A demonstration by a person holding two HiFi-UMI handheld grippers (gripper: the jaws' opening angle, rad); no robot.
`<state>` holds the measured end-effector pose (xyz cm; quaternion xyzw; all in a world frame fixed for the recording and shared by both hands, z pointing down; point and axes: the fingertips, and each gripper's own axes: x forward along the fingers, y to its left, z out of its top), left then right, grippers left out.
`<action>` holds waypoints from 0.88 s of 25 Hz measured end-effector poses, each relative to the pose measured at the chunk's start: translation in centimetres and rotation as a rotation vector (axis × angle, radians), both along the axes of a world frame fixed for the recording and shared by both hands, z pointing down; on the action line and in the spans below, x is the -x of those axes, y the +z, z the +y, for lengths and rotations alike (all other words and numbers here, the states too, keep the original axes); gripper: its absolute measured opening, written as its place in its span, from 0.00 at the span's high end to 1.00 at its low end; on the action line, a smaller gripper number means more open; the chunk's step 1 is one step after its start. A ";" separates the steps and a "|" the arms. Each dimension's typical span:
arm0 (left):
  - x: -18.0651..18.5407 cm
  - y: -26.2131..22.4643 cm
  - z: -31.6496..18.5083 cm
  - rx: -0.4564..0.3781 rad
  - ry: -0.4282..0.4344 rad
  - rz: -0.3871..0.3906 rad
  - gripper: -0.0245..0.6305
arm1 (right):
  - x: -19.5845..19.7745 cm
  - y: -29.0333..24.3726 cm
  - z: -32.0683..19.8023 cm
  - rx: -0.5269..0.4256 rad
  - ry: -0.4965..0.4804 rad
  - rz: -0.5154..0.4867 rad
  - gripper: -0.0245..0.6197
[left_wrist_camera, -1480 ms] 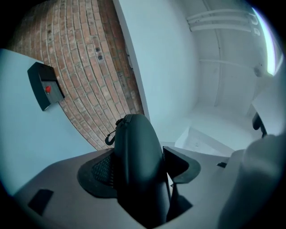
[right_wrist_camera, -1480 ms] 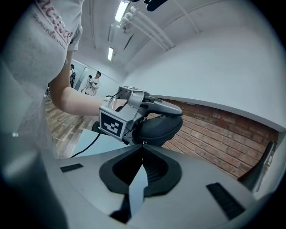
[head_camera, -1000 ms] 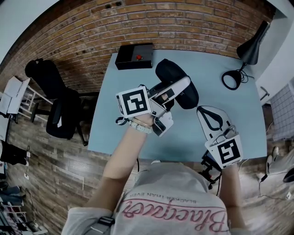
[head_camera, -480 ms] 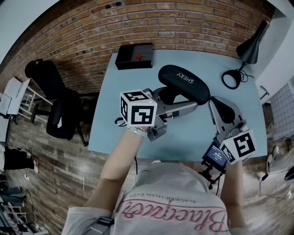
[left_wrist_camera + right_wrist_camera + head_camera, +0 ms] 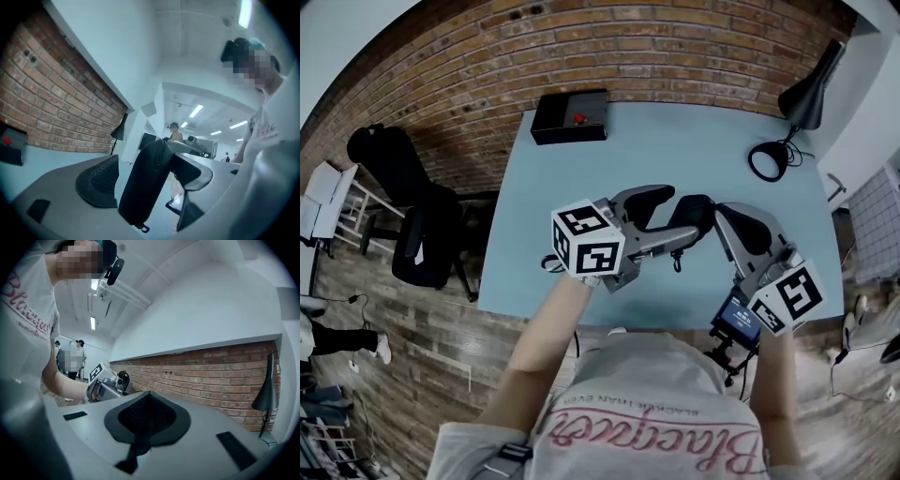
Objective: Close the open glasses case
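The black zip glasses case looks closed and stands on edge over the blue table. In the left gripper view the case rises between that gripper's jaws, its zip pull at the bottom. My left gripper is open; its jaws have just been opening, and the left pad sits close beside the case. My right gripper is shut, its tip against the case's far end. In the right gripper view the right gripper hides the case and faces the left gripper's marker cube.
A black box with a red button sits at the table's far left corner. A black desk lamp and its round base stand far right. A black office chair is left of the table, before the brick wall.
The case lay flat showing its lettered lid; now it stands on edge, nearer me. The left gripper has rolled, sunk toward me and spread its jaws. The right gripper has closed in on the case.
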<state>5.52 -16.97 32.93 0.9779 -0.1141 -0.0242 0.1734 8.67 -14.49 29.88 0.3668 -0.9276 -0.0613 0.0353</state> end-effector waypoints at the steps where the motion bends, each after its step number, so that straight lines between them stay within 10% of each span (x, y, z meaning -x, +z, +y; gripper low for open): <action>1: -0.1 0.2 0.3 -0.068 -0.002 -0.028 0.41 | 0.2 0.1 0.1 0.008 -0.018 -0.004 0.93; 8: -0.6 2.3 1.2 -0.437 -0.033 -0.279 0.40 | 1.1 -1.0 0.4 0.040 -0.080 -0.100 0.93; 16: -1.7 3.2 -0.2 -0.414 -0.200 -0.299 0.41 | 1.9 -2.2 -0.2 0.027 -0.058 -0.151 0.93; 17: -1.3 3.1 -0.8 -0.409 -0.247 -0.303 0.52 | 1.7 -2.1 -0.4 0.029 -0.042 -0.146 0.93; 22: -0.8 4.0 -2.0 -0.426 -0.300 -0.501 0.56 | 0.9 -1.6 -1.1 0.049 0.006 -0.115 0.93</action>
